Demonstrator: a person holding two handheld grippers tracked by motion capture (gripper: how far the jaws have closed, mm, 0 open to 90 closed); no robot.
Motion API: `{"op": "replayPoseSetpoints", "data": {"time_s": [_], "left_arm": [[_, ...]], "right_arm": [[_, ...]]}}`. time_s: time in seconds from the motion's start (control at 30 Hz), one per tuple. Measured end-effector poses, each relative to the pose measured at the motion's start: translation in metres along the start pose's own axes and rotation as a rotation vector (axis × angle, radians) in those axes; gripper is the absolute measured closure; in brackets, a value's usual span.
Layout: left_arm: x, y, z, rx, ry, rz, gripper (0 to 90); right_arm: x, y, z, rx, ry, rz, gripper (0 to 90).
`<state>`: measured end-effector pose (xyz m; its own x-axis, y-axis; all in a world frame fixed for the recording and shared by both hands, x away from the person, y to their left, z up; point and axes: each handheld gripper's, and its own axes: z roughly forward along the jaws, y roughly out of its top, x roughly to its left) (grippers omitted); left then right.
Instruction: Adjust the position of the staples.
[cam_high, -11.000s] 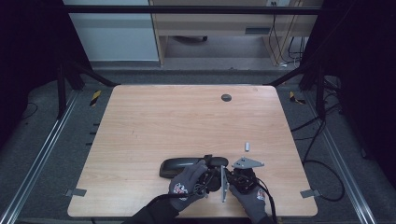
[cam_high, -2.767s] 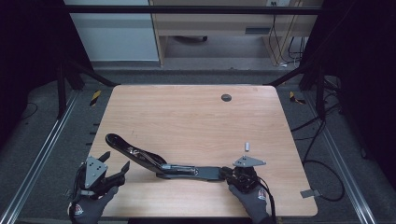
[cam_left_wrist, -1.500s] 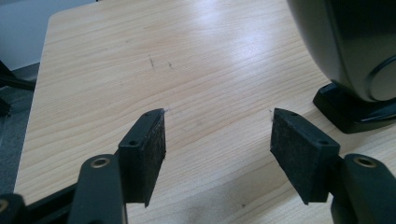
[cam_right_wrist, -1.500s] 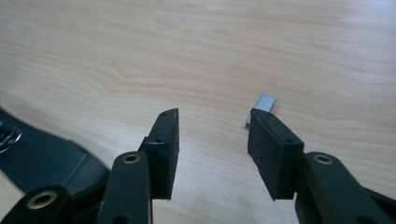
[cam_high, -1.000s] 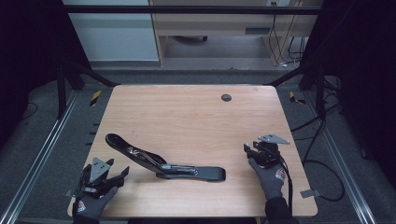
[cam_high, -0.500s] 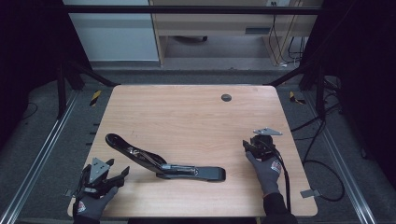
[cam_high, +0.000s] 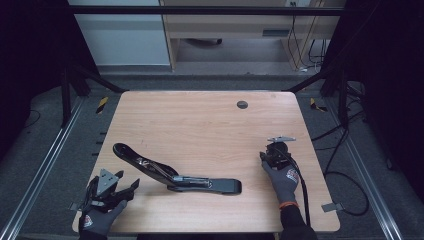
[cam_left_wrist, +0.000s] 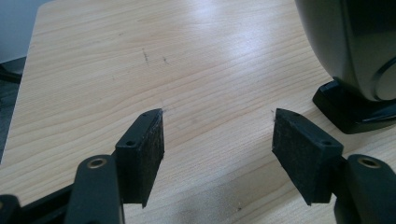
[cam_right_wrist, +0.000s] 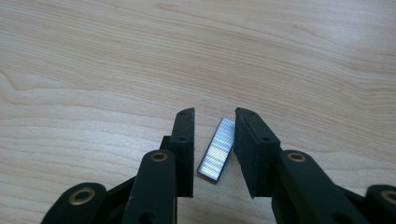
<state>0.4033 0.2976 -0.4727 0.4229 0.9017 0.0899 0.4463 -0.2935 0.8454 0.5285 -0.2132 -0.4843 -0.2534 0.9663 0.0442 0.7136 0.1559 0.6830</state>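
An opened black stapler (cam_high: 175, 172) lies on the wooden table (cam_high: 200, 125). The right gripper (cam_right_wrist: 215, 140), jaws narrowed, straddles a silver staple strip (cam_right_wrist: 216, 148). The left gripper (cam_left_wrist: 217, 140) gapes wide, empty.

Opened black stapler (cam_high: 175, 172) flat on wooden table (cam_high: 200, 125), between left tongs (cam_high: 112, 187) and right tongs (cam_high: 276, 150).

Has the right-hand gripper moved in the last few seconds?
Yes. The right gripper left the stapler's end and moved up the table, toward the far right, and now straddles a strip of staples.
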Motion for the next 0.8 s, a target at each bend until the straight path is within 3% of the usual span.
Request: {"op": "replayPoseSetpoints", "data": {"time_s": [0.6,0.8], "left_arm": [[0.001,0.0,-0.001,0.004,-0.002,-0.002,34.3],[0.0,0.0,-0.001,0.008,0.003,0.0,34.5]], "right_arm": [[-0.001,0.0,0.005,0.032,-0.039,-0.019,78.3],[-0.002,-0.001,-0.013,0.0,0.029,-0.053,78.4]]}}
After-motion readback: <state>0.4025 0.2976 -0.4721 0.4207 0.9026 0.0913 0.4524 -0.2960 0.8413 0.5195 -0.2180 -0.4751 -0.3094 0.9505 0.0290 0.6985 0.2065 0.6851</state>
